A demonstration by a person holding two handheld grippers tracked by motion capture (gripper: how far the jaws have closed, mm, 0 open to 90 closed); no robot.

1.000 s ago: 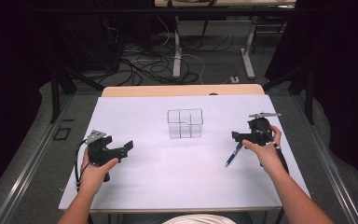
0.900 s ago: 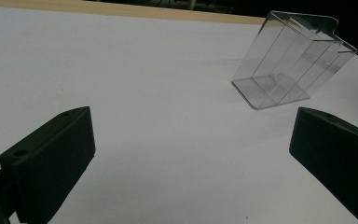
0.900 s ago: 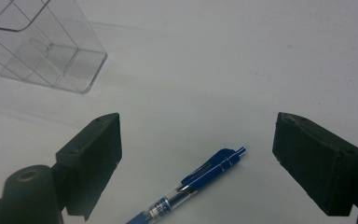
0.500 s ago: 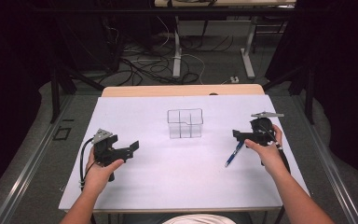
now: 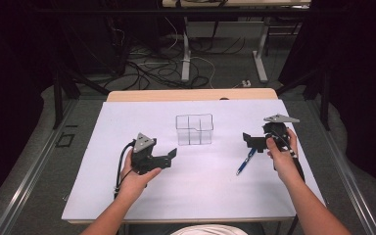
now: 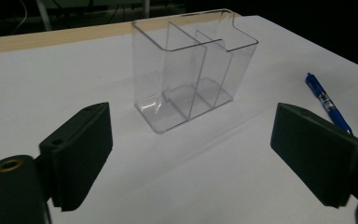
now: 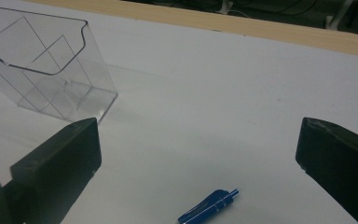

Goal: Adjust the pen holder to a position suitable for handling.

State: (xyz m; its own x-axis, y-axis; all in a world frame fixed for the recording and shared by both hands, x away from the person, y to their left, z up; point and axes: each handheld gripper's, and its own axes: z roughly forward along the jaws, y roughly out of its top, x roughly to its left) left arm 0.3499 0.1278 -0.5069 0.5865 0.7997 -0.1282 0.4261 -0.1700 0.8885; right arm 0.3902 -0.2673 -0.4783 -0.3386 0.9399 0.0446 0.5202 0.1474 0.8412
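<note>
A clear plastic organizer box (image 5: 194, 129) with inner dividers stands upright and empty near the middle of the white table top (image 5: 191, 191). A blue pen (image 5: 245, 161) lies flat to its right. My left gripper (image 5: 172, 155) hovers left of the box, open, jaws empty, pointing toward the box (image 6: 193, 74) with the pen (image 6: 328, 105) seen at its right. My right gripper (image 5: 247, 141) is open just above the pen's far end; the pen's tip (image 7: 209, 207) shows low between its jaws, the box (image 7: 46, 65) at upper left.
The white sheet covers a wooden table whose bare edge (image 5: 191, 94) shows at the back. Beyond it on the floor are cables (image 5: 152, 63) and desk legs (image 5: 186, 49). Dark metal rails (image 5: 24, 181) flank both sides of the table.
My left gripper has moved right and forward toward the box over the last second. My right gripper and the pen have stayed in place.
</note>
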